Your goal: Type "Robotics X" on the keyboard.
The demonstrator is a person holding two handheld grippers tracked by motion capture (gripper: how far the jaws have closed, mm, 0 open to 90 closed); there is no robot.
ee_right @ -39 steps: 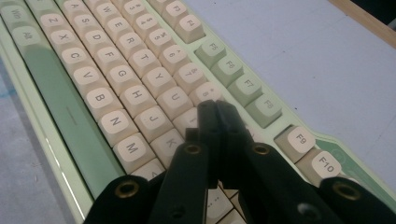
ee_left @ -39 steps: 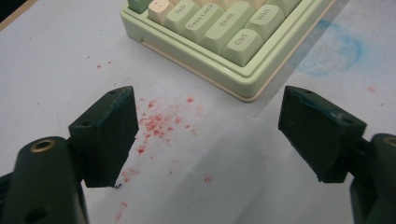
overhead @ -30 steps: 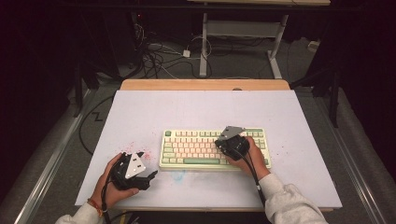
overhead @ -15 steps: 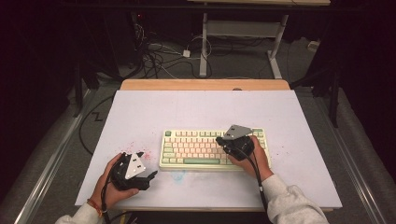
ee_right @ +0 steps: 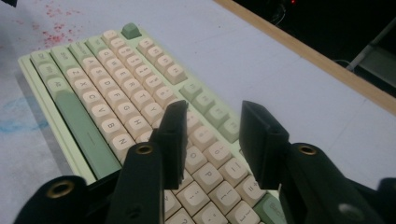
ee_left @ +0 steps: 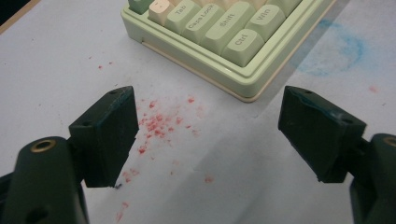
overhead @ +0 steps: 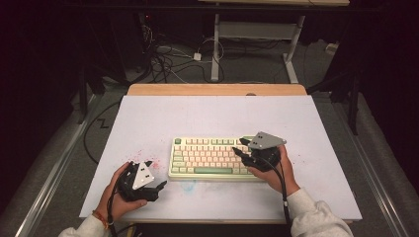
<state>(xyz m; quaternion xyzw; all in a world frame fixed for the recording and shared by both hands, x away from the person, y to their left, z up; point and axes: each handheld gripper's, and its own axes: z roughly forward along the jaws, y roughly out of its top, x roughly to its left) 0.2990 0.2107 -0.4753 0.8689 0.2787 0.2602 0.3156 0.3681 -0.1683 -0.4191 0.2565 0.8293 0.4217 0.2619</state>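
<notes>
A pale green keyboard (overhead: 210, 159) with cream keys lies on the white table top (overhead: 217, 113), near the front. My right gripper (overhead: 240, 149) hovers over the keyboard's right end, jaws pointing left across the keys. In the right gripper view the gripper (ee_right: 215, 109) has just been opening. Its jaws stand apart with nothing between them, above the keyboard (ee_right: 116, 93). My left gripper (overhead: 159, 188) rests in a hand left of the keyboard's front corner. The left gripper (ee_left: 208, 99) is wide open over bare table, facing the corner of the keyboard (ee_left: 233, 46) with the Ctrl key.
Red specks (ee_left: 156, 123) dot the table between the left jaws, and a blue smear (ee_left: 336, 51) lies beside the keyboard. The table's far side has a wooden edge (overhead: 217, 89). Beyond it, cables (overhead: 173, 57) lie on the floor beside a metal desk frame (overhead: 257, 32).
The right gripper has risen a little and shifted right over the keyboard's right end, and its jaws have parted. The left hand and gripper have stayed put.
</notes>
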